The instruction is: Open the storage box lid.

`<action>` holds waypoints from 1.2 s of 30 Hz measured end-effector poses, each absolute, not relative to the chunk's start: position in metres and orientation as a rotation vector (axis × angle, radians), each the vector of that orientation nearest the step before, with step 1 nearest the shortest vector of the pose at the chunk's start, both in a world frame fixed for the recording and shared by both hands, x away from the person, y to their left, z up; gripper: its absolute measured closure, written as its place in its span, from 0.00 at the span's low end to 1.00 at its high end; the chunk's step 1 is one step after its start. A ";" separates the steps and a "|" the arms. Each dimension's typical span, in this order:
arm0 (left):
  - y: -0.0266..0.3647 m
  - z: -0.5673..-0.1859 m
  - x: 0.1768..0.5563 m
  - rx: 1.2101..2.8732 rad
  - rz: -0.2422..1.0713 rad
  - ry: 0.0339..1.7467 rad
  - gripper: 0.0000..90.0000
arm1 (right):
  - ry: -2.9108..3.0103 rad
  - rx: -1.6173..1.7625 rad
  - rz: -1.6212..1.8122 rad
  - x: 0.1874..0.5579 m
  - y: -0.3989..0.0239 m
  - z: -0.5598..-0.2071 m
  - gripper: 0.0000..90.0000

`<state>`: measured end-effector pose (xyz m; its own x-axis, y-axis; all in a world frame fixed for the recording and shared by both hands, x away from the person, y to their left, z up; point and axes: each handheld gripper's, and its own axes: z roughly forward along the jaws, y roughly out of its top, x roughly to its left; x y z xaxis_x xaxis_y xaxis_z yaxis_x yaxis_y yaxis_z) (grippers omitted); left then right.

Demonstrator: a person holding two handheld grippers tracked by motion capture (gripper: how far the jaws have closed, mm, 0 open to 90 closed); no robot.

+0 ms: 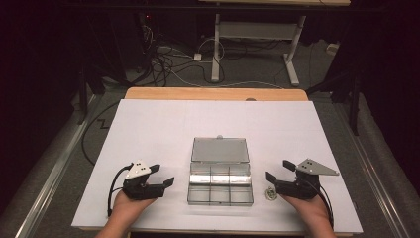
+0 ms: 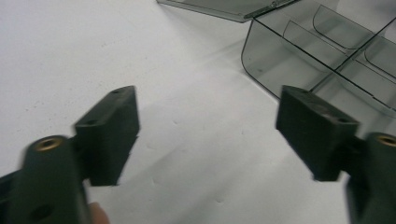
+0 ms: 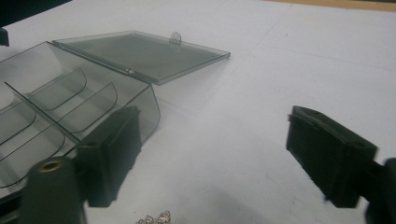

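A clear compartment box (image 1: 220, 187) lies on the white table (image 1: 148, 124) with its lid (image 1: 220, 149) folded flat open behind it. The left tool (image 1: 163, 177) is just left of the box and the right tool (image 1: 277, 171) just right of it, both released with nothing between the jaws. A small metal chain (image 1: 270, 193) lies beside the box's right wall, near the right tool.

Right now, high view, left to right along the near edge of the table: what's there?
Left gripper, jaws open → clear box, lid open → small trinket → right gripper, jaws open.
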<state>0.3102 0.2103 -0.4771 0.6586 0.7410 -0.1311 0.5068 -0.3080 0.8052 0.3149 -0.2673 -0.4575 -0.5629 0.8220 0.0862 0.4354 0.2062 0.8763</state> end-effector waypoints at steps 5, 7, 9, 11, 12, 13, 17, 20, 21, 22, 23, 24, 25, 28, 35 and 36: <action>0.210 -0.475 0.310 1.974 0.354 0.972 0.04 | 2.077 1.146 1.316 0.311 -0.267 -0.456 0.09; 0.210 -0.475 0.310 1.968 0.350 0.971 0.00 | 2.068 1.148 1.322 0.309 -0.267 -0.456 0.03; 0.211 -0.474 0.310 1.959 0.358 0.976 0.00 | 2.062 1.148 1.325 0.308 -0.267 -0.455 0.00; 0.213 -0.473 0.309 1.943 0.355 0.973 0.00 | 2.056 1.150 1.322 0.307 -0.266 -0.454 0.00; 0.214 -0.473 0.308 1.941 0.352 0.969 0.00 | 2.055 1.148 1.319 0.306 -0.266 -0.454 0.00; 0.215 -0.474 0.307 1.946 0.353 0.966 0.00 | 2.057 1.142 1.316 0.306 -0.266 -0.454 0.00; 0.220 -0.476 0.305 1.944 0.336 0.950 0.00 | 2.067 1.147 1.308 0.306 -0.266 -0.453 0.00; 0.221 -0.476 0.304 1.941 0.338 0.942 0.00 | 2.069 1.150 1.297 0.304 -0.266 -0.453 0.00; 0.220 -0.475 0.304 1.942 0.340 0.942 0.00 | 2.070 1.154 1.289 0.303 -0.266 -0.453 0.00; 0.220 -0.474 0.303 1.945 0.336 0.943 0.00 | 2.073 1.147 1.288 0.302 -0.266 -0.453 0.00; 0.220 -0.474 0.302 1.948 0.323 0.943 0.00 | 2.074 1.149 1.289 0.301 -0.266 -0.453 0.00; 0.219 -0.473 0.301 1.951 0.310 0.941 0.00 | 2.072 1.153 1.286 0.299 -0.266 -0.453 0.00; 0.219 -0.473 0.301 1.957 0.306 0.934 0.00 | 2.072 1.148 1.288 0.298 -0.266 -0.453 0.00; 0.218 -0.474 0.299 1.967 0.313 0.923 0.00 | 2.086 1.149 1.282 0.294 -0.265 -0.454 0.00; 0.215 -0.481 0.299 2.000 0.303 0.889 0.00 | 2.088 1.134 1.280 0.283 -0.267 -0.452 0.01; 0.214 -0.481 0.299 1.999 0.302 0.885 0.00 | 2.084 1.133 1.280 0.281 -0.268 -0.452 0.01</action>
<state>0.2988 0.2141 -0.4810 0.7139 0.6890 -0.1249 0.4691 -0.3380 0.8159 0.2810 -0.2678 -0.4520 -0.5658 0.8233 0.0460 0.4134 0.2350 0.8797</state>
